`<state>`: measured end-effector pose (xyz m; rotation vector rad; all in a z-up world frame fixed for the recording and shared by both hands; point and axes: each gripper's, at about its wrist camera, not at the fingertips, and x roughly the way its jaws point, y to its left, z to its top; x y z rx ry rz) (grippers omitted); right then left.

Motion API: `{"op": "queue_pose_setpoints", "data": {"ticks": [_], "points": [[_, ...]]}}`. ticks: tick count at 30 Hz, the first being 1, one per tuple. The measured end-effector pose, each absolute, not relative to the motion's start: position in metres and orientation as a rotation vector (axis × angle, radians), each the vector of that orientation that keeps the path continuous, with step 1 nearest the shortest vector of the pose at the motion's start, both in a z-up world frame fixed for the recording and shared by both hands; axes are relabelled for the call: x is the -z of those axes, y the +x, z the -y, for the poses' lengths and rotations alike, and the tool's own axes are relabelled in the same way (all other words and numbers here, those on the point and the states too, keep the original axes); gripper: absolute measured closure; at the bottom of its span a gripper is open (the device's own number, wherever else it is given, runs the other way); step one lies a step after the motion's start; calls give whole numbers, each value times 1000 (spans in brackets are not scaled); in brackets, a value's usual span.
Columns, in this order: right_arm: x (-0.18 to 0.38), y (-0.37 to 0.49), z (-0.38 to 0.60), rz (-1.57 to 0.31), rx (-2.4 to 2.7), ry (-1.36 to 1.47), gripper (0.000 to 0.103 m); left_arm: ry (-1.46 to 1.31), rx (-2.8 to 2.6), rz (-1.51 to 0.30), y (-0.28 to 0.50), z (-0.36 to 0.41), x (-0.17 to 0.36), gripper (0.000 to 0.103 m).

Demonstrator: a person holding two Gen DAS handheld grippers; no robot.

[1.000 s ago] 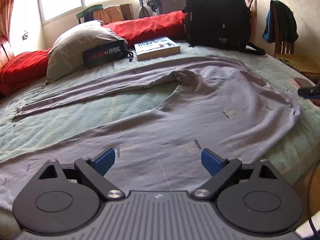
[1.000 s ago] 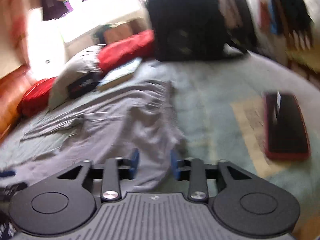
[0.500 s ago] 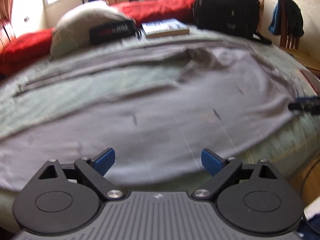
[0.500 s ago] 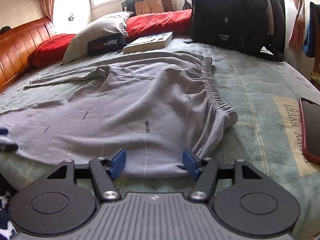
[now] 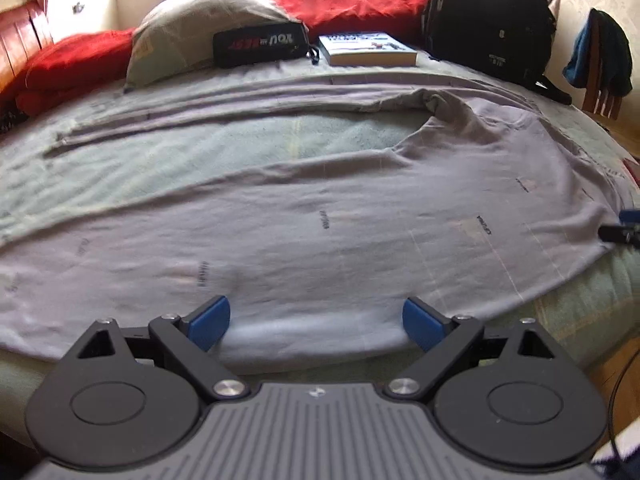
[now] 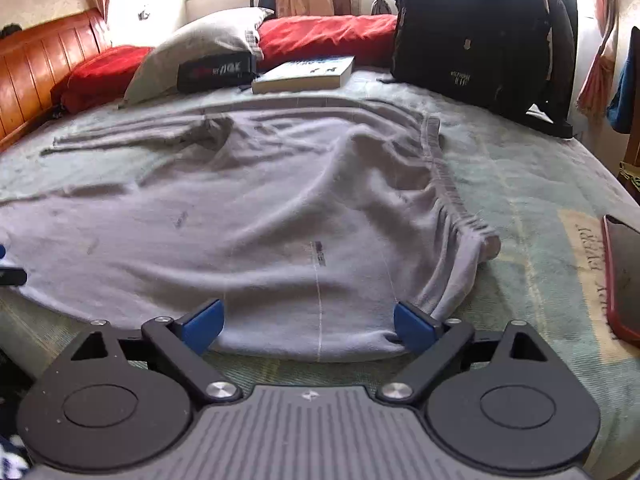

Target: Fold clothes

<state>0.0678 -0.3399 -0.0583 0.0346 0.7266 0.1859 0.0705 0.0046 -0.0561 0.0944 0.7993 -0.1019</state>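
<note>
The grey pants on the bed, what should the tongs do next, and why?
Probably ease both tongs forward and down onto the near edge of the grey pants. The left tongs stand open and the right tongs are opening, each just short of that edge with nothing gripped, so neither can lift the cloth yet.

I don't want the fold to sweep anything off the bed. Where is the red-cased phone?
In the right wrist view, the red-cased phone lies flat on the green blanket at the far right edge, apart from the grey trousers and right of their elastic waistband.
</note>
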Motion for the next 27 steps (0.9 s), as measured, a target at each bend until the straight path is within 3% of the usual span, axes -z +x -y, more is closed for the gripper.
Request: {"op": "queue_pose_setpoints", "data": {"ticks": [11,20,27], "points": [[18,124,302,-716,-267,116,0,54,-51,-838,100,-59,57,10],[54,169,291,-891,-265,93,0,11,-5,-894,106,-77,53,9],[-6,215,257,-770,-407,47,0,46,51,-824,153,-60,26,9]]}}
